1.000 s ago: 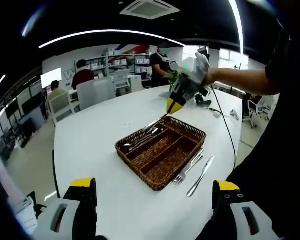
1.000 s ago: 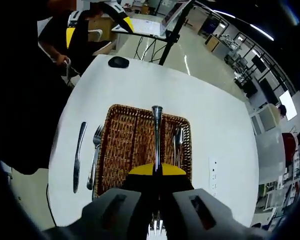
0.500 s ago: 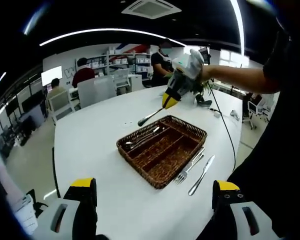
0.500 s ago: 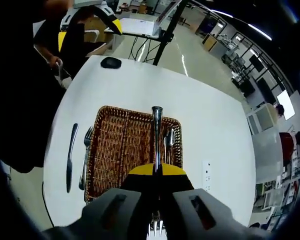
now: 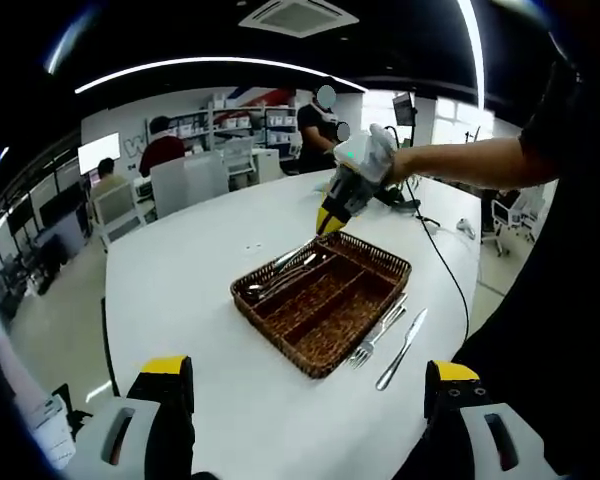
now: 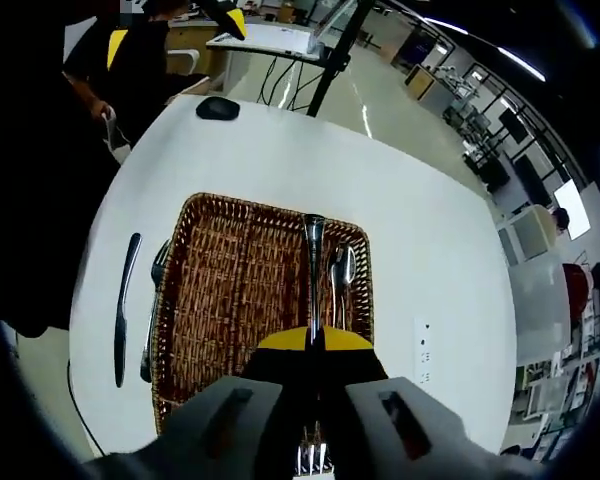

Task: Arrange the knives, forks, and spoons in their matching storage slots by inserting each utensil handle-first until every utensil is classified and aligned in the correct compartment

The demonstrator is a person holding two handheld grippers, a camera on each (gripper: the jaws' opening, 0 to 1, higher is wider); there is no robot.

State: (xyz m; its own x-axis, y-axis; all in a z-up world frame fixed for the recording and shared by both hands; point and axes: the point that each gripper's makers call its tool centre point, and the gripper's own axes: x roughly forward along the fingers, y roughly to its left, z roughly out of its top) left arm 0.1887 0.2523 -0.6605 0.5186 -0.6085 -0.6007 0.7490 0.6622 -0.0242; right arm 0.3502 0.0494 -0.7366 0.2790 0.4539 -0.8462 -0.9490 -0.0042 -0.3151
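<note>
While one fork (image 6: 313, 270) sits clamped, two spoons (image 6: 342, 275) in basket (image 6: 220, 300), one knife (image 6: 123, 305) outside

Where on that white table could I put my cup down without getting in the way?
The table is bare beyond the wicker tray, on the side with the spoons. It is crowded on the opposite side, where a fork and knife lie beside the tray.

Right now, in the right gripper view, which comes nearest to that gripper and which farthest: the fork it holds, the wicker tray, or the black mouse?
1. The fork, clamped in the right gripper, handle pointing away.
2. The wicker tray, just beyond and beneath the fork.
3. The black mouse, farthest, past the tray near the table's far edge.
</note>
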